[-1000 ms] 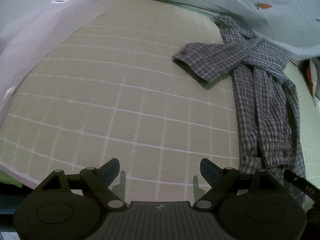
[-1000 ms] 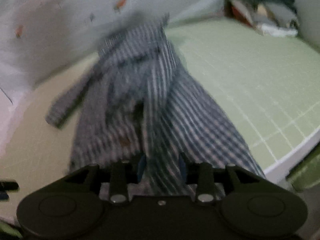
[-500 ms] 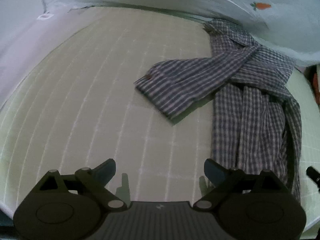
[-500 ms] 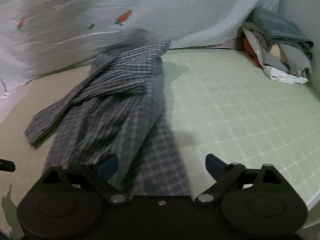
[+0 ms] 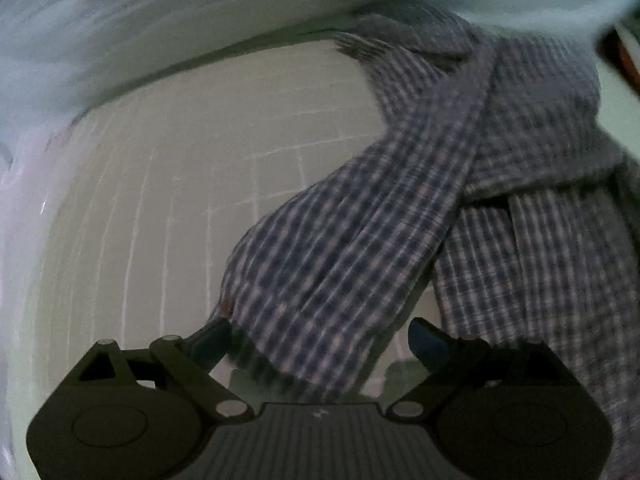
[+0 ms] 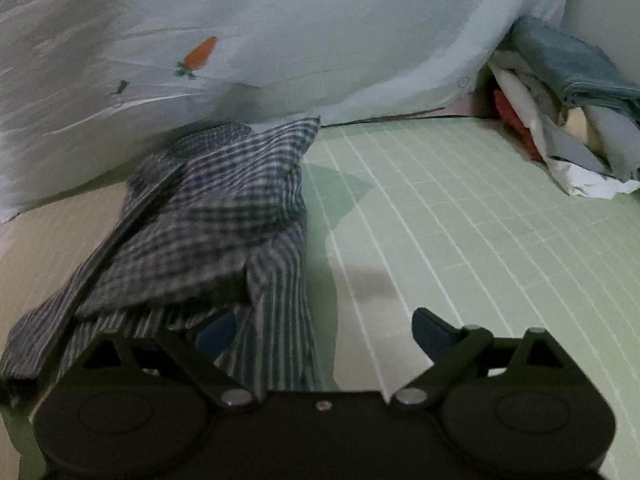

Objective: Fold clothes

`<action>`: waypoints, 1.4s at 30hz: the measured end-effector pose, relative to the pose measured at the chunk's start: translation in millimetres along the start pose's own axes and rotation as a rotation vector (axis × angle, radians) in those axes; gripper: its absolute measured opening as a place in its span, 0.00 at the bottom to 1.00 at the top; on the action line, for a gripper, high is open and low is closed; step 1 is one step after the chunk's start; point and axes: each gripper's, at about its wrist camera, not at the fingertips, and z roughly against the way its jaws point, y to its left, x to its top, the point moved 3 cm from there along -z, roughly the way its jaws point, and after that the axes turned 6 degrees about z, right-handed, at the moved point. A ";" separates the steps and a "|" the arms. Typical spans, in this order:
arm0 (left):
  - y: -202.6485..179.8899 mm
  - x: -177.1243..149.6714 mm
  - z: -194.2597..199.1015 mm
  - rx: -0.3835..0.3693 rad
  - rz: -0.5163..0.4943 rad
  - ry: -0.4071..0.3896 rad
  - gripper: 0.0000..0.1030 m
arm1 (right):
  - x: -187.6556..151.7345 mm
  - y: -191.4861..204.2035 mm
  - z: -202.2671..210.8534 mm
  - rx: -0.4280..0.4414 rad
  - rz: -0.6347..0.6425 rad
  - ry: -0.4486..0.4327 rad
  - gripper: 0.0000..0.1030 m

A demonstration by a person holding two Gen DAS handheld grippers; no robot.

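A blue-and-white checked shirt [image 5: 540, 184] lies rumpled on the gridded mat [image 5: 160, 208], one sleeve [image 5: 328, 264] stretched toward me. My left gripper [image 5: 320, 340] is open, and the sleeve's cuff end lies between its jaws; I cannot tell whether they touch it. In the right wrist view the same shirt [image 6: 216, 216] lies bunched at the left on the green mat [image 6: 460, 220]. My right gripper [image 6: 320, 332] is open, its left finger over the shirt's striped edge, its right finger over bare mat.
A pale blue sheet with a carrot print [image 6: 280, 40] hangs along the back of the mat. A pile of folded clothes [image 6: 568, 112] sits at the far right corner. The mat's left part is beige, its right part green.
My right gripper let go of the shirt and opened, then moved forward. My left gripper moved forward and right until the sleeve end came between its open jaws.
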 end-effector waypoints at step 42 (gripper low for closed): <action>158.3 43.6 -27.8 -0.031 0.565 -0.100 0.80 | 35.5 23.8 -28.5 -0.007 0.033 0.030 0.90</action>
